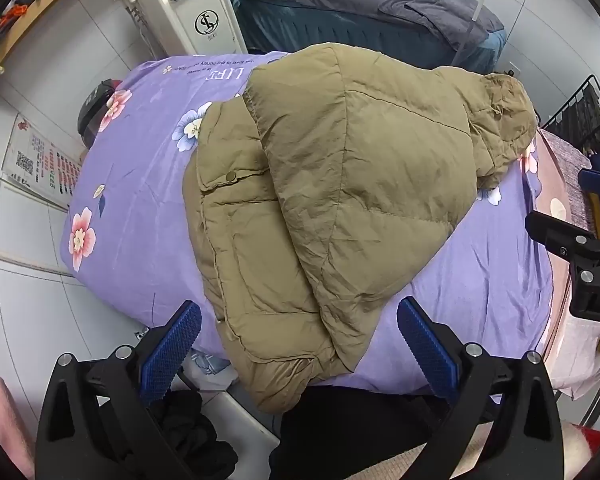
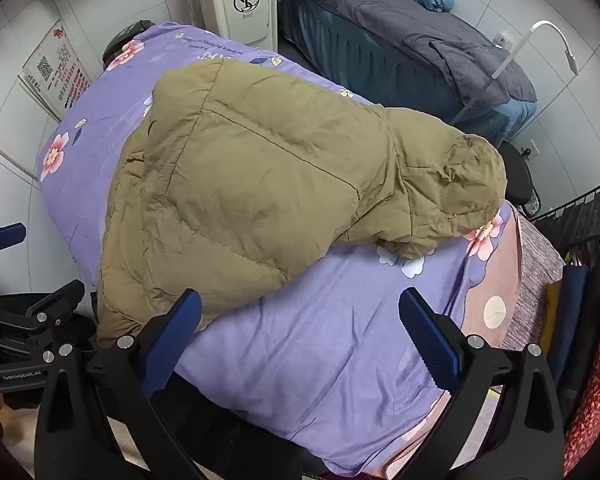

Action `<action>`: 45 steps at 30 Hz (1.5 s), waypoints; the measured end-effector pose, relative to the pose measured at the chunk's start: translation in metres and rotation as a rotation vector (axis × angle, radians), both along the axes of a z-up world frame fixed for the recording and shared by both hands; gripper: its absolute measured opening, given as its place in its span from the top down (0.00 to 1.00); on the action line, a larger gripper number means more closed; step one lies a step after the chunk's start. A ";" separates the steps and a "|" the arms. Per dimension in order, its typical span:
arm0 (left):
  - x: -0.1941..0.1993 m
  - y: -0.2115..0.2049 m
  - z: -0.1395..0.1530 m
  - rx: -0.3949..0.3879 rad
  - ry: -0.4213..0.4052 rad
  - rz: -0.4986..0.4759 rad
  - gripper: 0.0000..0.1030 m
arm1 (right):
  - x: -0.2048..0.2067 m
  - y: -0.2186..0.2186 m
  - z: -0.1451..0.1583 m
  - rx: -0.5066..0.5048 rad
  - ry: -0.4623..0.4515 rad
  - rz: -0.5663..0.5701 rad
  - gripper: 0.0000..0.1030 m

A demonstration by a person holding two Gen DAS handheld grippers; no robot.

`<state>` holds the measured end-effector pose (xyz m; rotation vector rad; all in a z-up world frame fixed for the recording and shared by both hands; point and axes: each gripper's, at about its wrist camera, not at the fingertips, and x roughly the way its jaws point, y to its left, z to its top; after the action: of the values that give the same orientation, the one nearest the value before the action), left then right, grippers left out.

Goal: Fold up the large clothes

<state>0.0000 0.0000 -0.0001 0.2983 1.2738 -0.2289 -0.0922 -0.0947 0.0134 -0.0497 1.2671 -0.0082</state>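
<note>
A khaki puffer jacket [image 1: 340,184] [image 2: 260,192] lies partly folded on a table covered by a purple flowered sheet [image 1: 140,184] [image 2: 320,340]. Its hood [image 1: 508,120] [image 2: 460,192] points to the right, and one half is laid over the other. Its hem hangs over the near edge. My left gripper [image 1: 298,340] hovers open above that near hem, nothing between its blue pads. My right gripper [image 2: 300,336] is open too, above bare sheet just right of the jacket's near corner. Each gripper shows at the edge of the other's view: the right gripper [image 1: 580,256], the left gripper [image 2: 28,320].
A white machine [image 1: 192,12] [image 2: 244,0] stands behind the table, beside a dark blue bed [image 1: 380,12] [image 2: 400,40]. A white lamp [image 2: 556,40] and a black rack with hanging clothes [image 2: 580,260] are at the right. Dark cloth [image 1: 188,432] lies on the floor below.
</note>
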 end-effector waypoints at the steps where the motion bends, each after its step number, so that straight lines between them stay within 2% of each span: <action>1: 0.000 0.000 0.000 0.003 0.002 0.000 0.06 | 0.000 0.001 -0.001 0.000 0.001 0.000 0.05; 45: 0.004 -0.002 -0.005 -0.003 0.017 0.005 0.06 | -0.004 -0.006 -0.007 0.020 0.020 0.000 0.05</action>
<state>0.0041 -0.0022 -0.0055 0.2913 1.2909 -0.2300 -0.0959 -0.1005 0.0062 -0.0325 1.2870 0.0051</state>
